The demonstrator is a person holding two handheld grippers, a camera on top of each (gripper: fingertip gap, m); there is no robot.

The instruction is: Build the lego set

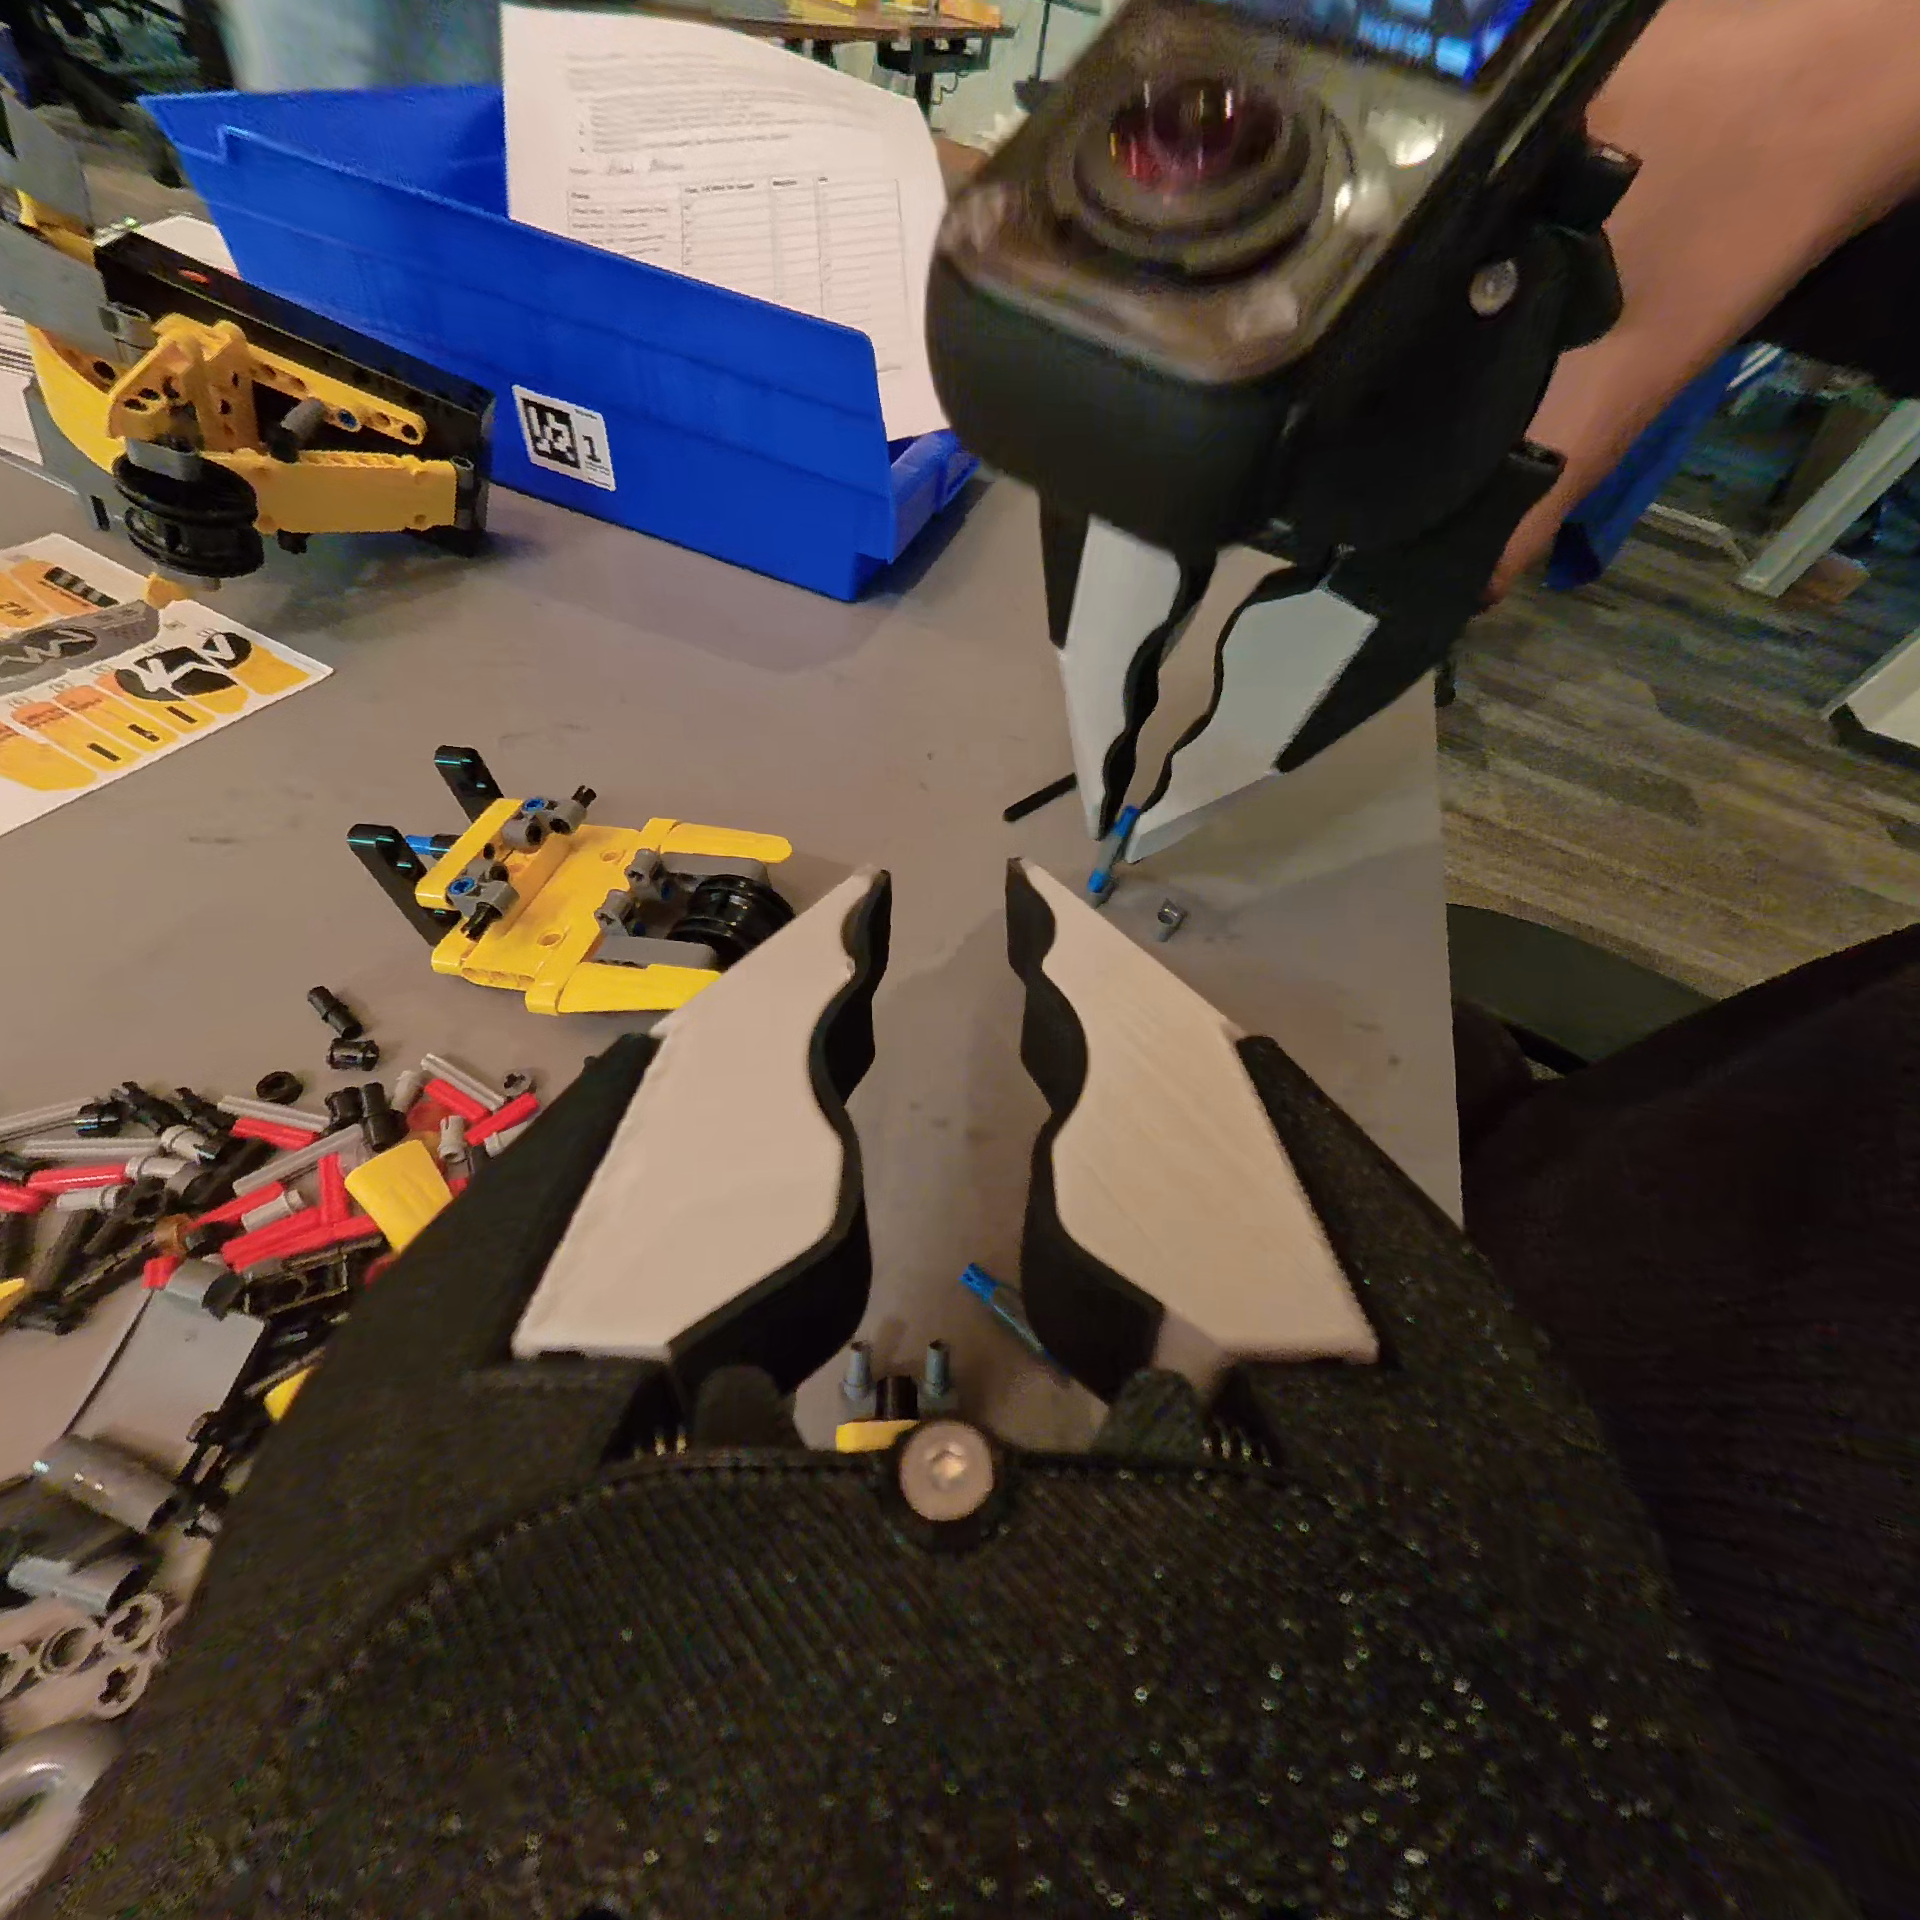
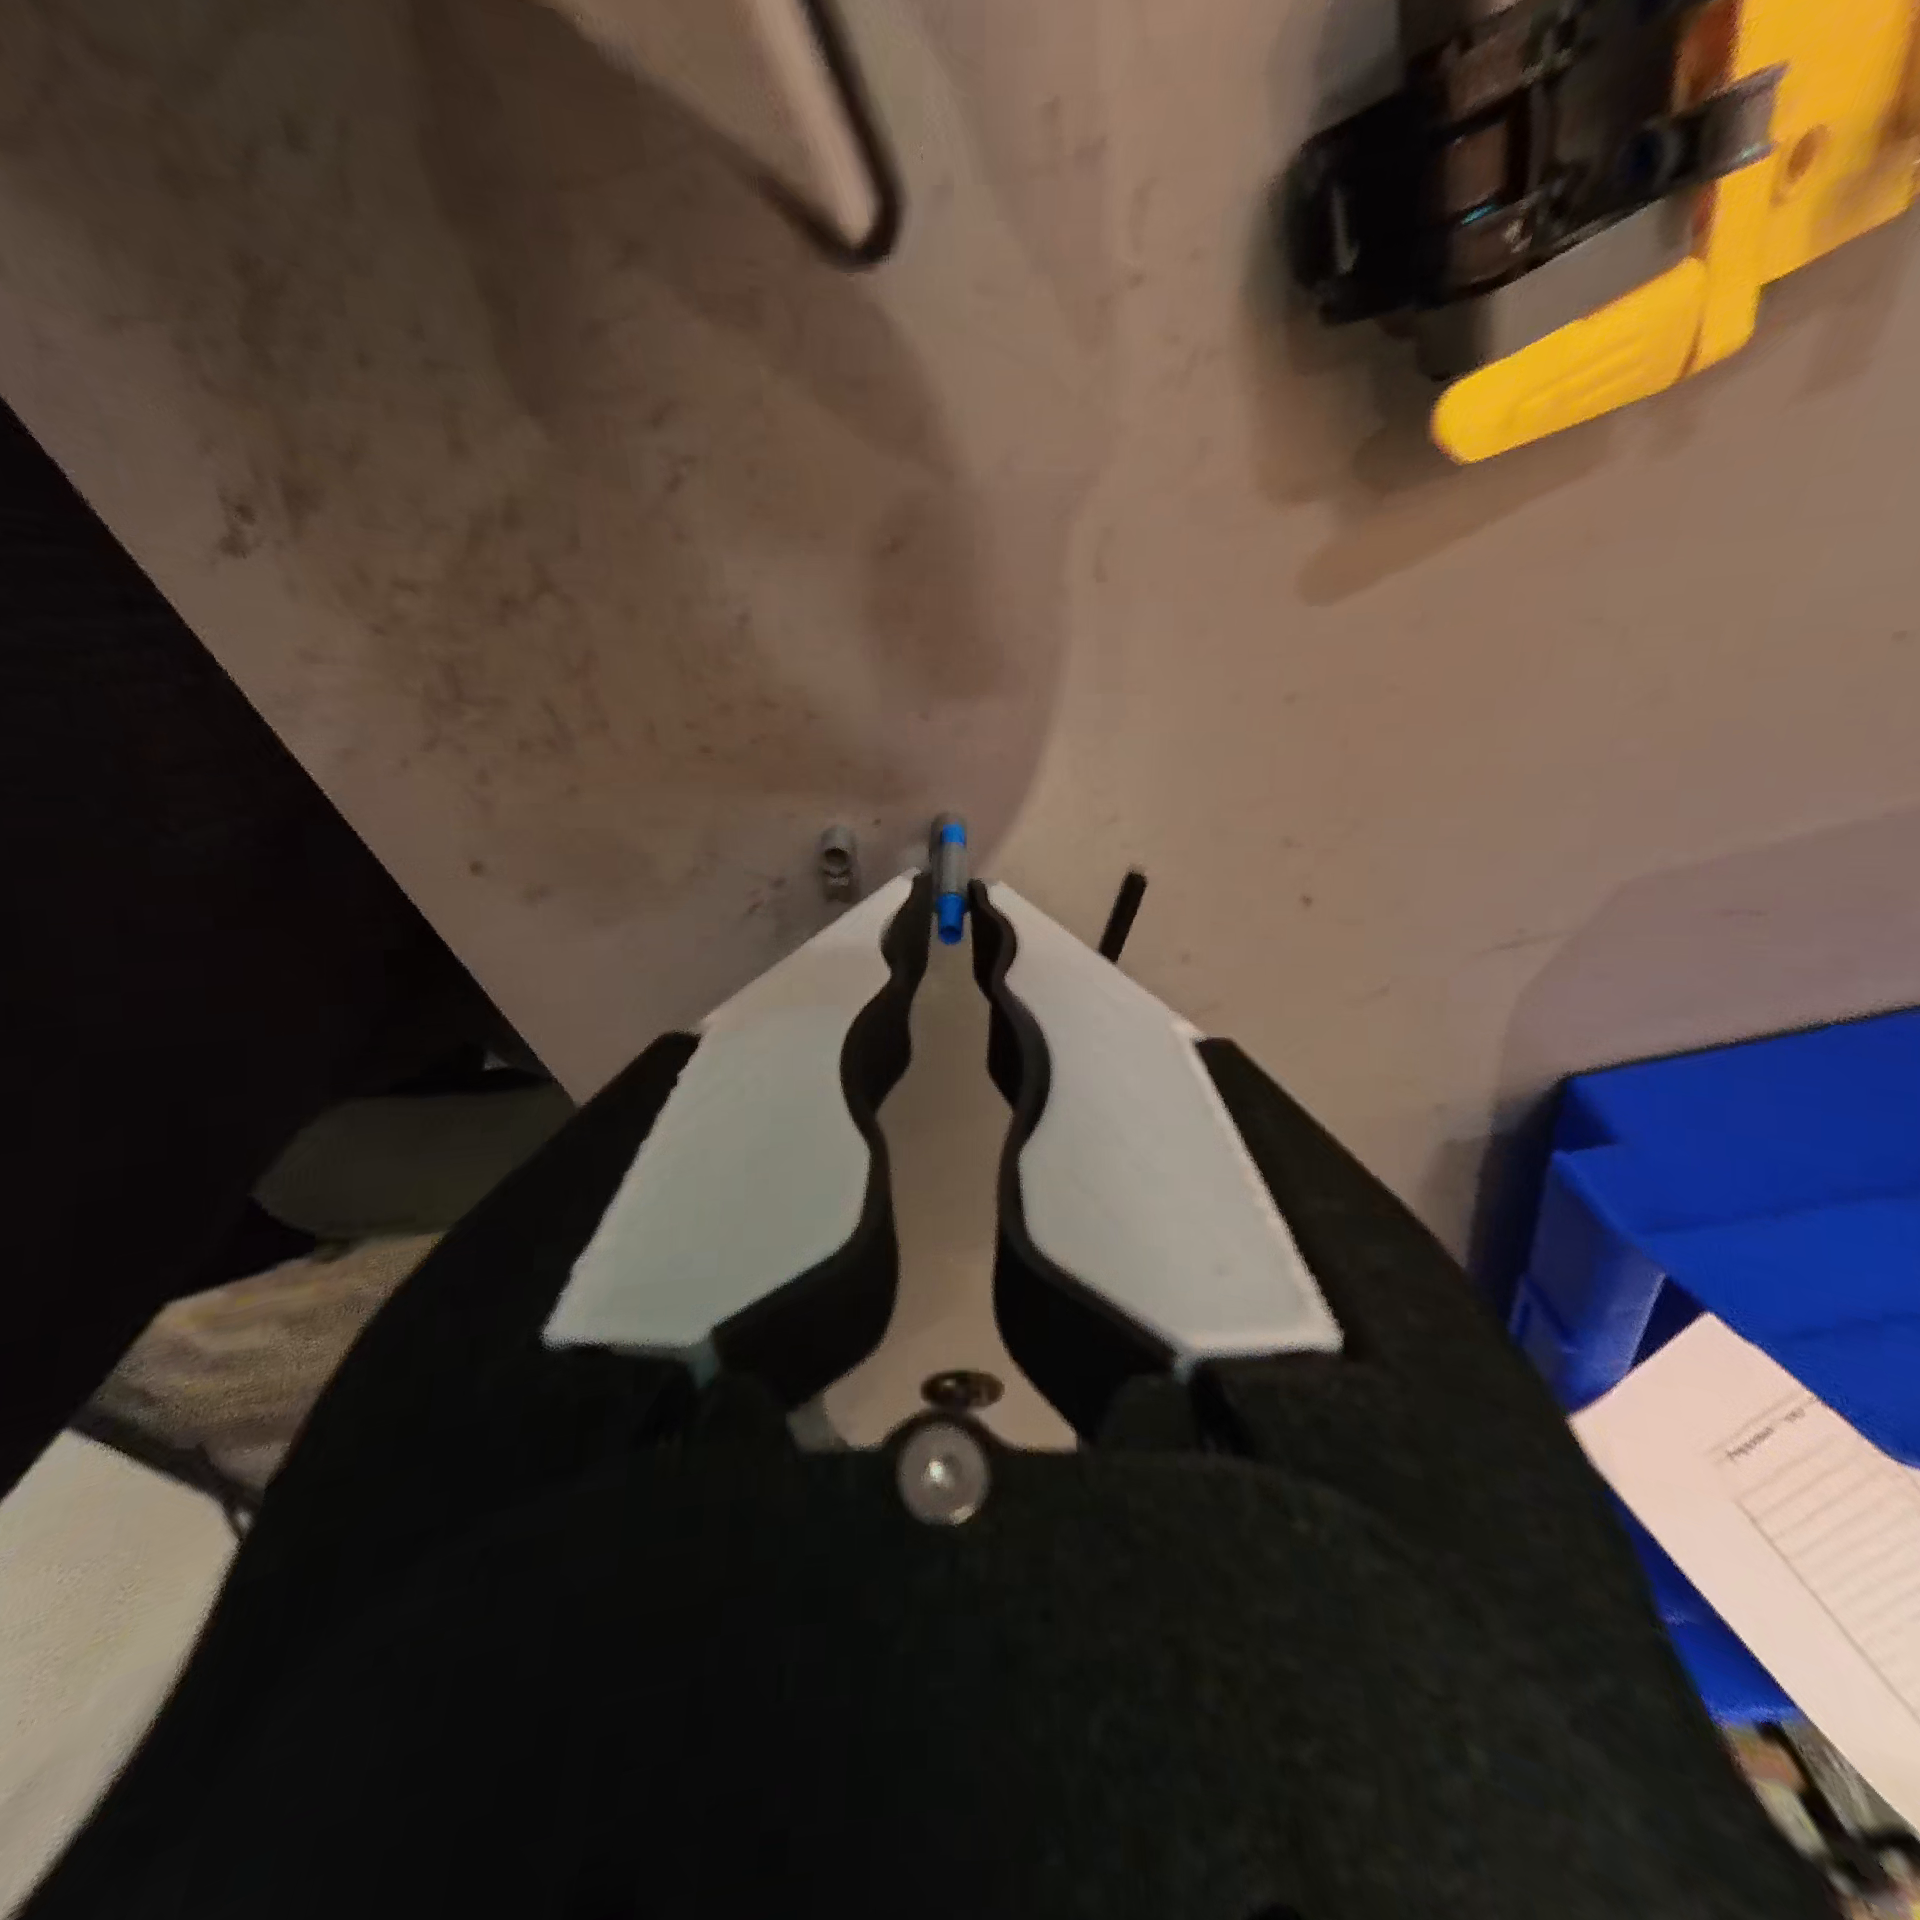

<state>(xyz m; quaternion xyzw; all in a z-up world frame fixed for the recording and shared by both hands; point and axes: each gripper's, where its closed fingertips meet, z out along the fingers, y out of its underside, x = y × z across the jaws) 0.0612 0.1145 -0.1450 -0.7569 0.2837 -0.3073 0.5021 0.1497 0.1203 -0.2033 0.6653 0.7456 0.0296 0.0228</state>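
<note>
Two tongs: right tongs [image 2: 948, 891] clamped on a blue-grey pin [image 2: 948, 878], tip apparently touching the grey surface [image 2: 1455, 727]; left tongs [image 1: 948, 873] apart, empty, near a yellow assembly [image 1: 582, 914], loose pins [image 1: 260, 1164] unused.

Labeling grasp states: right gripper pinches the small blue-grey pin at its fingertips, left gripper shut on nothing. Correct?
Partly. The left gripper is open, not shut, with table showing between its fingers in the left wrist view. The right gripper does pinch the blue-grey pin.
</note>
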